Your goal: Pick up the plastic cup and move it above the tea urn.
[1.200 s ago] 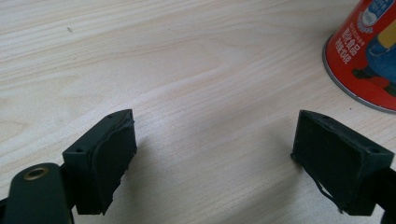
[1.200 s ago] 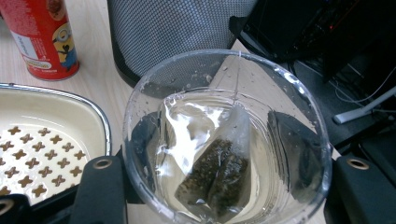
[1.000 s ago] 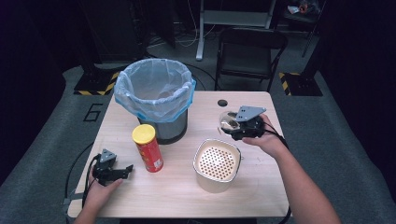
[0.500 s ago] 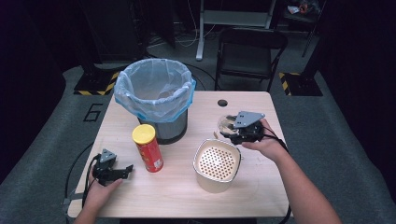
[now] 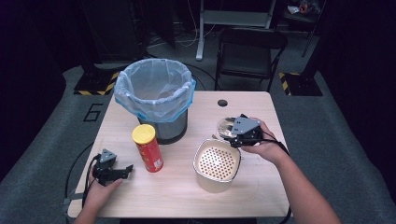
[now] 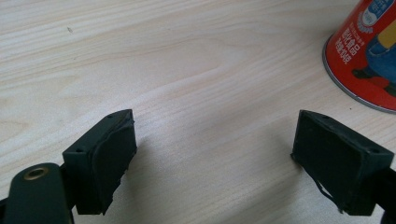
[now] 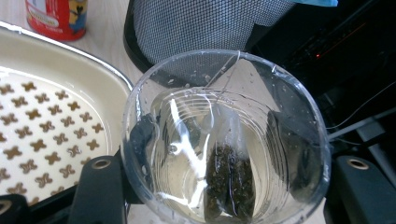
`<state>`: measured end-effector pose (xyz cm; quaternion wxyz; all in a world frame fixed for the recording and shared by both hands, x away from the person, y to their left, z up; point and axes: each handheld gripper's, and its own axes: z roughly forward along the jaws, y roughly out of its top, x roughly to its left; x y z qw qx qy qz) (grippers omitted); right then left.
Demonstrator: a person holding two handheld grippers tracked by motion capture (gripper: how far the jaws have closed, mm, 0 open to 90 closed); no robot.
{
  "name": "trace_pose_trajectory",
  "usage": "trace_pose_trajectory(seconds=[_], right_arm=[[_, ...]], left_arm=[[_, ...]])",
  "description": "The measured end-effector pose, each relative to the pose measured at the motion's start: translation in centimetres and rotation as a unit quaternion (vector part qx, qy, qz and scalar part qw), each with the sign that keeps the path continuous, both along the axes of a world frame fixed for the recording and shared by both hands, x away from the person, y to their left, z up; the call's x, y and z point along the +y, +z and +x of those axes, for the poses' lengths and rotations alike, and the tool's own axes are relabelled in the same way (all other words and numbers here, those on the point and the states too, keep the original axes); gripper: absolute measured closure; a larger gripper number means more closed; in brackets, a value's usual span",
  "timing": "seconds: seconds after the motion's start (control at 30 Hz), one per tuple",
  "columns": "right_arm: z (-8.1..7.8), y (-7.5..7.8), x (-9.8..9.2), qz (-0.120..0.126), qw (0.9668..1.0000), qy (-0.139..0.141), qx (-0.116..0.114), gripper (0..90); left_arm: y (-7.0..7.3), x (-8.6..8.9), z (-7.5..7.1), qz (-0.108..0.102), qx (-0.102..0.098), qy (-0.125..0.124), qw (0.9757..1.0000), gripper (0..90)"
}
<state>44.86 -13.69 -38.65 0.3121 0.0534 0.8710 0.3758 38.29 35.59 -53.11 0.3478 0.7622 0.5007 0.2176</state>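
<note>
We see the right claw (image 7: 219,186) clamped on the cup (image 7: 224,140) at lower centre; tilting risks spilling liquid onto the bench (image 5: 261,186). Left claw (image 6: 215,154) apart.

Red canister (image 5: 148,149) with yellow lid, cream strainer (image 5: 216,165), blue-lined bin (image 5: 154,95).

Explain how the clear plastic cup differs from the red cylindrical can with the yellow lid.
The clear plastic cup is see-through and open-topped, with a tea bag inside; the red cylindrical can with the yellow lid is opaque and capped. The cup sits between the right claw's jaws; the can stands free. Both are round and upright.
</note>
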Motion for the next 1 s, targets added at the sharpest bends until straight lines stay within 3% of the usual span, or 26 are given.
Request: trace_pose_trajectory(seconds=[0.27,0.3,0.33,0.43,0.47,0.5,0.53,0.57,0.6,0.63,0.67,0.7,0.73,0.77,0.8,0.87,0.9,0.93,0.97,1.0], right_arm=[[-1.2,-0.3,0.6,-0.034,0.9985,0.008,-0.042,37.6],[-1.5,-0.4,0.9,-0.047,0.9972,0.011,-0.057,37.6],[-2.1,-0.7,1.4,-0.072,0.9938,0.011,-0.084,37.6],[-2.5,-1.0,1.8,-0.086,0.9916,0.012,-0.096,37.6],[-3.0,-1.2,2.2,-0.109,0.986,0.014,-0.125,37.7],[-3.0,-1.2,2.2,-0.109,0.986,0.014,-0.125,37.7],[-3.4,-1.4,2.6,-0.124,0.9811,0.017,-0.148,37.7],[-3.4,-1.4,2.6,-0.124,0.9811,0.017,-0.148,37.7],[-3.9,-1.6,3.0,-0.149,0.9718,0.016,-0.182,37.6],[-4.0,-1.6,3.1,-0.156,0.9688,0.019,-0.191,37.6],[-4.0,-1.6,3.1,-0.156,0.9688,0.019,-0.191,37.6],[-4.1,-1.7,3.2,-0.164,0.965,0.019,-0.204,37.7],[-4.6,-1.9,3.6,-0.19,0.9515,0.017,-0.241,37.8],[-4.6,-1.9,3.6,-0.19,0.9515,0.017,-0.241,37.8],[-4.8,-2.1,3.8,-0.21,0.9422,0.017,-0.261,37.8],[-5.6,-2.6,4.4,-0.26,0.912,0.016,-0.317,37.9],[-5.6,-2.6,4.4,-0.26,0.912,0.016,-0.317,37.9],[-5.9,-2.8,4.7,-0.291,0.8884,0.019,-0.355,38.2],[-5.9,-2.8,4.7,-0.291,0.8884,0.019,-0.355,38.2],[-6.3,-2.8,5.1,-0.321,0.8657,0.032,-0.383,38.1]], left_arm=[[0.0,0.0,0.0,0.0,0.0,0.0,1.0,13.0],[0.0,0.0,0.0,0.0,0.0,0.0,1.0,13.0],[0.0,0.0,0.0,0.0,0.0,0.0,1.0,13.0],[0.0,0.0,0.0,0.0,0.0,0.0,1.0,13.0],[0.0,0.0,0.0,0.0,0.0,0.0,1.0,13.0],[0.0,0.0,0.0,0.0,0.0,0.0,1.0,13.0],[0.0,0.0,0.0,0.0,0.0,0.0,1.0,13.0],[0.0,0.0,0.0,0.0,0.0,0.0,1.0,13.1],[0.0,0.0,0.0,0.0,0.0,0.0,1.0,13.0],[0.0,0.0,0.0,0.0,0.0,0.0,1.0,13.0],[0.0,0.0,0.0,0.0,0.0,0.0,1.0,13.0],[0.0,0.0,0.0,0.0,0.0,0.0,1.0,13.1],[0.0,0.0,0.0,0.0,0.0,0.0,1.0,13.1],[0.0,0.0,0.0,0.0,0.0,0.0,1.0,13.1],[0.0,0.0,0.0,-0.001,0.0,0.001,1.0,13.1],[0.0,0.0,0.0,0.0,0.0,0.0,1.0,13.1],[0.0,0.0,0.0,0.0,0.0,0.0,1.0,13.1],[0.0,0.0,0.0,0.0,0.0,0.0,1.0,13.1],[0.0,0.0,0.0,0.0,0.0,0.0,1.0,13.1],[0.0,0.0,0.0,-0.001,0.0,0.001,1.0,13.1]])
